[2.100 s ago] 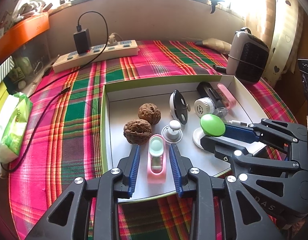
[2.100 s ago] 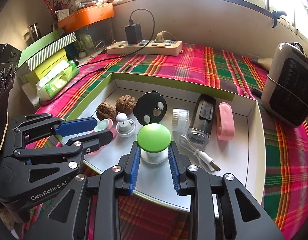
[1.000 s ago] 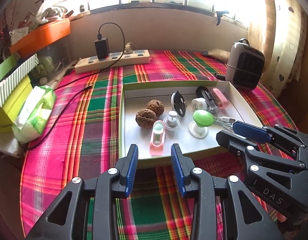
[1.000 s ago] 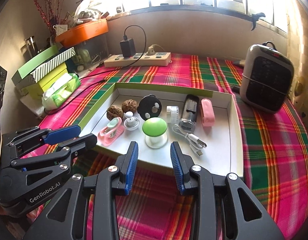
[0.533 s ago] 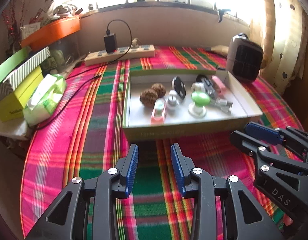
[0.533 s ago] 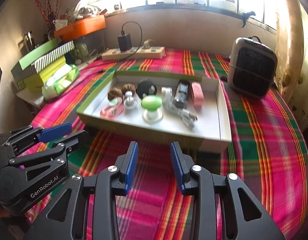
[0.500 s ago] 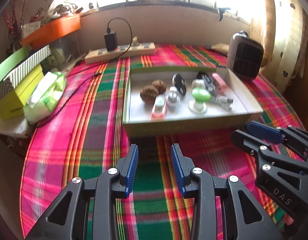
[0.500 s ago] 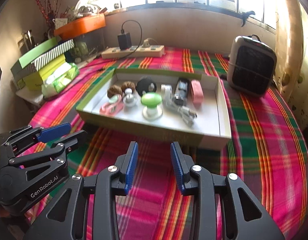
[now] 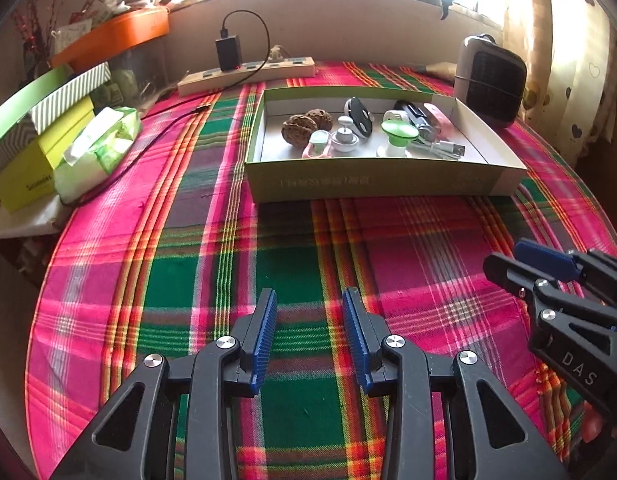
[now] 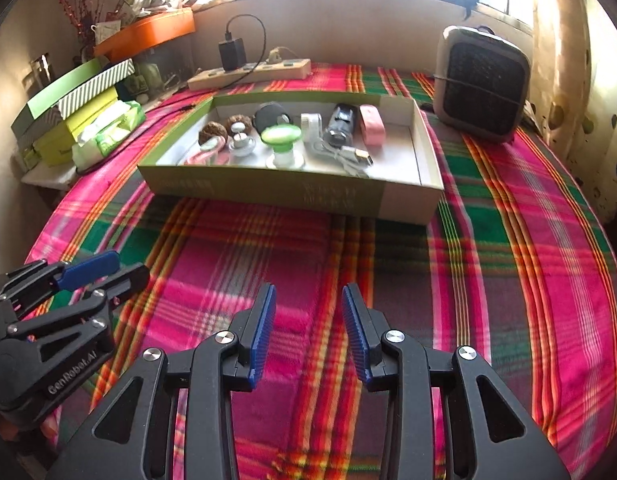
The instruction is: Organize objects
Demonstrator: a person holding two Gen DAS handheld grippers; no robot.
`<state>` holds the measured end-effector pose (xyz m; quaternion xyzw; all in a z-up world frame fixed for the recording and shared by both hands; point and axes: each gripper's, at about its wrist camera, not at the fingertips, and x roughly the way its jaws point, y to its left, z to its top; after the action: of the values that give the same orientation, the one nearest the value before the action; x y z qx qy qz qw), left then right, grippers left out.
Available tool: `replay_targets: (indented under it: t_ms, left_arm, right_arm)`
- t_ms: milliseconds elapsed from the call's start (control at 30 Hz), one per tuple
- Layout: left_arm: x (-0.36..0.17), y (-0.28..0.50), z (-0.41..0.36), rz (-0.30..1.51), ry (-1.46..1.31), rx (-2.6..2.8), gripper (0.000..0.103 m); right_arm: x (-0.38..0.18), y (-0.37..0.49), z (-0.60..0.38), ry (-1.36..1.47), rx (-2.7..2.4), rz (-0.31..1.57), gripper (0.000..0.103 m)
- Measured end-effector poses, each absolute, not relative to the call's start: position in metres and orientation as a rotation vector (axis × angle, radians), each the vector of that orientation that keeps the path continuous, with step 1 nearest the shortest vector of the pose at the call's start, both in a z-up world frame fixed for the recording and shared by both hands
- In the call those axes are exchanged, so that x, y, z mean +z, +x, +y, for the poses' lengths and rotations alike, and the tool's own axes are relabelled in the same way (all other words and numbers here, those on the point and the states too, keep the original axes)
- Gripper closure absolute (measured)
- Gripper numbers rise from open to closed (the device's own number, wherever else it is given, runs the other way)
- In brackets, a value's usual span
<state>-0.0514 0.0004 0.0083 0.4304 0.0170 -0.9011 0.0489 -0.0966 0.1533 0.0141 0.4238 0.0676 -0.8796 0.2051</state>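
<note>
Left wrist view has the box (image 9: 372,184) sitting on the plaid tabletop (image 9: 292,256), and everything goes off that box. Inside it: two walnuts (image 9: 306,126) toward its left end, a pink clip (image 9: 317,146) just in front of them, a green-topped mushroom thing (image 9: 398,136) near the middle, a white USB cable (image 9: 444,147) right of that, and a pink case (image 9: 438,120) toward its back right.

Left claw (image 9: 310,336) hangs over bare cloth well in front of the box, jaws partly apart, nothing between them. Right claw (image 10: 308,332) is the same deal: partly open, empty, also well short of the box.

Handling guesses: it all looks light. Walnuts are hard and round, so they'd probably roll out of a pinch unless you grab across the widest part. Mushroom thing likely best taken by the stem under the cap. Cable is floppy, so take it by the plug end. Box looks like cardboard, so its walls may flex if squeezed.
</note>
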Motion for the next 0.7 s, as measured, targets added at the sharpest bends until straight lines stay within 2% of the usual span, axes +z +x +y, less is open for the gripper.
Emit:
replay_targets:
  t_ms: [67,133,600,667,700]
  left_arm:
    - [0.008,-0.049,0.0,0.063,1.308,-2.746,0.07]
    - [0.008,-0.047,0.001,0.062,1.302,-2.744,0.07]
    - [0.007,-0.029,0.008,0.064,1.262,-2.726,0.07]
    - [0.007,-0.027,0.009,0.06,1.26,-2.722,0.07]
    - [0.007,-0.026,0.01,0.065,1.26,-2.72,0.07]
  right_arm:
    - [0.013,-0.094,0.156,1.184,-2.454,0.193,0.065]
    - [0.013,-0.091,0.157,1.188,-2.455,0.201,0.054]
    - [0.012,-0.07,0.162,1.18,-2.462,0.222,0.051]
    - [0.012,-0.068,0.162,1.181,-2.461,0.23,0.048]
    - [0.012,-0.066,0.162,1.182,-2.458,0.233,0.043]
